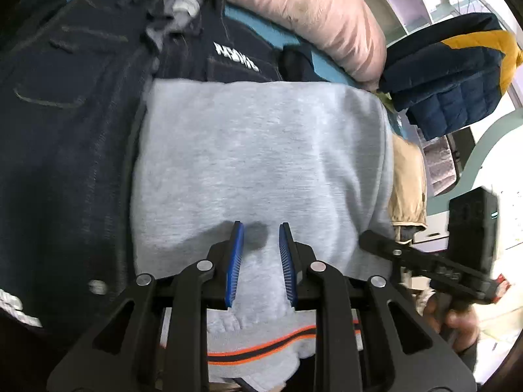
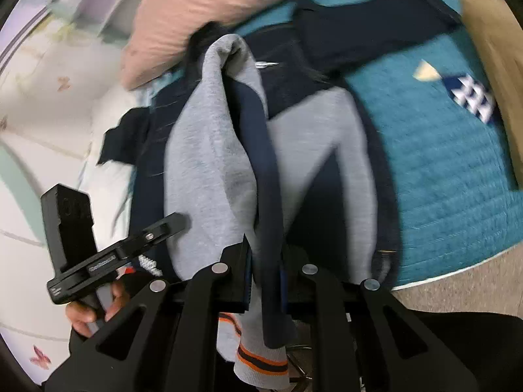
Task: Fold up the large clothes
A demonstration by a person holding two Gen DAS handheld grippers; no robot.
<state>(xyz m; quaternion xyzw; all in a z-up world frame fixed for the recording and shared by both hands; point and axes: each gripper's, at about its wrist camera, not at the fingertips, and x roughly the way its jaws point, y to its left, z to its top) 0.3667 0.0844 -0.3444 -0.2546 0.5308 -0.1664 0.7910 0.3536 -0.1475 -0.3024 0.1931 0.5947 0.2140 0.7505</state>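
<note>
A grey sweatshirt (image 1: 261, 163) with an orange-and-black striped hem (image 1: 258, 349) lies spread over a dark denim jacket (image 1: 65, 130). My left gripper (image 1: 260, 228) is shut on a fold of the grey sweatshirt near its hem. In the right wrist view the grey sweatshirt (image 2: 209, 156) hangs bunched with a navy band (image 2: 268, 176) running between the pads. My right gripper (image 2: 263, 248) is shut on this grey and navy cloth, lifting it over the teal bedspread (image 2: 441, 179). The left gripper's handle (image 2: 75, 254) shows at the lower left.
A pink puffer jacket (image 1: 310, 16) lies at the back. A folded navy and yellow quilted jacket (image 1: 451, 65) sits at the right, with a tan garment (image 1: 408, 179) below it. The other gripper (image 1: 457, 261) is at the right edge. Floor (image 2: 457, 287) borders the bedspread.
</note>
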